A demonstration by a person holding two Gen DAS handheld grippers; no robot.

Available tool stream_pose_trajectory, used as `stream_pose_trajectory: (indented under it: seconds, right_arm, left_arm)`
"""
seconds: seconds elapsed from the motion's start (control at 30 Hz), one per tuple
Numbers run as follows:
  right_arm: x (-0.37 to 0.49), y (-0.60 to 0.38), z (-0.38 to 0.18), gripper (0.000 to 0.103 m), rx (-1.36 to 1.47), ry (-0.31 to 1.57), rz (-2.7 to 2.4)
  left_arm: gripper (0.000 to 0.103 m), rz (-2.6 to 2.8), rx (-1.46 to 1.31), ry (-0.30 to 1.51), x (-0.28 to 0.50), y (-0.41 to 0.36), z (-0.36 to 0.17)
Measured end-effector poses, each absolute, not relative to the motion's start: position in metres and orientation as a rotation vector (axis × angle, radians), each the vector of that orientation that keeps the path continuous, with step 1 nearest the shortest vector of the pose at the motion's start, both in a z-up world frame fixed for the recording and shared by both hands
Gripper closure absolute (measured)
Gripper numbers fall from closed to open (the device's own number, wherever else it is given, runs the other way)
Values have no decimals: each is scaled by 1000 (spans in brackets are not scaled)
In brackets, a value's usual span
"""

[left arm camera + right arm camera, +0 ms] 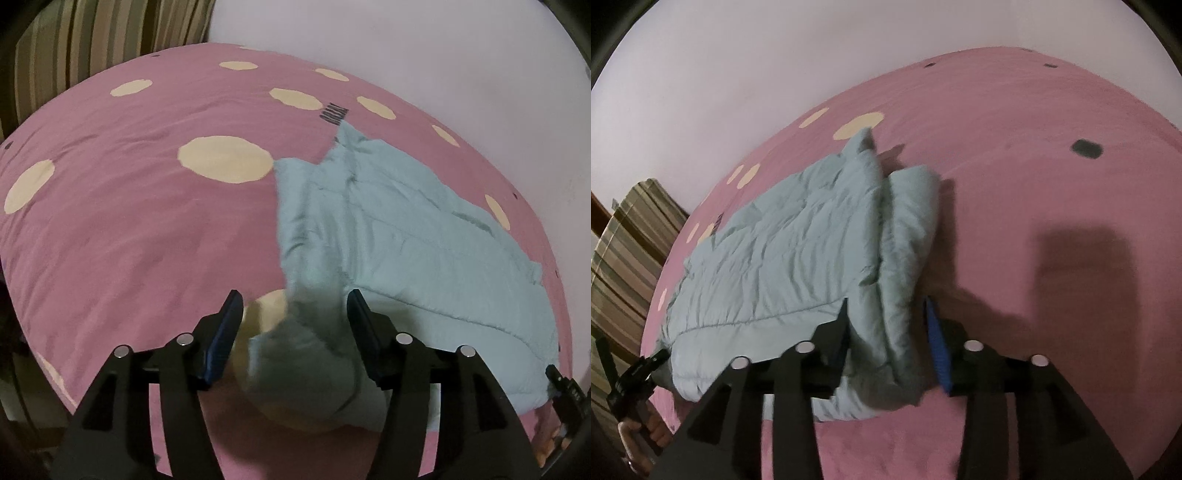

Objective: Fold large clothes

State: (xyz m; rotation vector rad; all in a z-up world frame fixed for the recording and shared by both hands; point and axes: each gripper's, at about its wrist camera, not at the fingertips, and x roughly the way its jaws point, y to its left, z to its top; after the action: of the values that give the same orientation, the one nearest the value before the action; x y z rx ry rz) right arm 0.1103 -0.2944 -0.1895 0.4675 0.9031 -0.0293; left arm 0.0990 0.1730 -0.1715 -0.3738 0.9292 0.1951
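Both grippers, left gripper and right gripper, are gaping around the puffy jacket; it's looking soft, bulky, best pinched at hem edges.

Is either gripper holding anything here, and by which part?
Neither has closed. The left gripper straddles the jacket's sleeve, the right gripper its folded edge, jaws open.

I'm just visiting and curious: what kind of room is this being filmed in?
Most likely a bedroom at home. A pink bedspread with cream dots covers a wide soft surface, a light blue padded jacket lies on it, and a striped pillow or cushion sits against a plain wall.
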Motion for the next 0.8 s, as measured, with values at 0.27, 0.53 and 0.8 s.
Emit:
stream_pose_trajectory:
  seconds: [0.27, 0.53, 0.8]
  right_arm:
    - [101, -304, -162, 58, 424, 850, -92]
    - [118, -252, -127, 68, 290, 815, -5]
    - [167, -158, -130, 70, 175, 866, 157]
  left_arm:
    - [41, 198, -386, 907, 86, 190, -155]
    - [28, 139, -326, 859, 100, 184, -124]
    - [24, 65, -296, 959, 139, 194, -128]
